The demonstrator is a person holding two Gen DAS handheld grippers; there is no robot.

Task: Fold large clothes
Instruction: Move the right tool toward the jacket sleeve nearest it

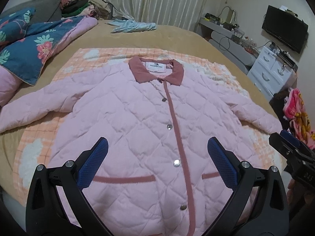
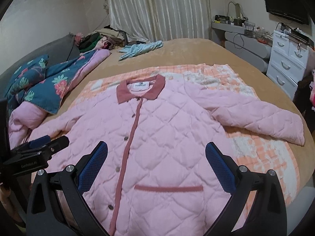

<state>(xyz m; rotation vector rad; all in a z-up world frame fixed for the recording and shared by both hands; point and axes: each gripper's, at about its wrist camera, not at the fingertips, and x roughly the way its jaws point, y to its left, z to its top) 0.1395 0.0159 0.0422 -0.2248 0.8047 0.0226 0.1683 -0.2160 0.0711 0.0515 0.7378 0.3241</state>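
Here is the pale pink quilted jacket (image 1: 126, 118) with its dusty-rose collar (image 1: 155, 70), spread flat and face up across the middle of both views, buttoned along a rose placket with silver snap buttons (image 1: 176, 163). It lies on an orange-and-white checked fleece blanket (image 1: 33, 153), which rests on the tan bed cover (image 1: 153, 39). Both sleeves reach outward, one to the left edge of the left wrist view, the other to the right side of the right wrist view.

The left gripper (image 1: 157, 153) hovers over the lower front of the jacket, its blue-padded fingers (image 1: 94, 163) wide apart and holding nothing. The right gripper (image 2: 156, 157) hangs above the rose-trimmed pocket (image 2: 169, 188), fingers (image 2: 220, 169) likewise spread wide, nothing between them. Each gripper pokes into the other's view: the right at the right edge of the left wrist view, the left at the lower left of the right wrist view.

At upper left sits a navy floral quilt (image 1: 33, 47); farther back, a light blue garment (image 1: 133, 26) lies crumpled. White pleated curtains (image 2: 157, 9) fill the top centre, and a white chest of drawers (image 2: 287, 61) stands at upper right.
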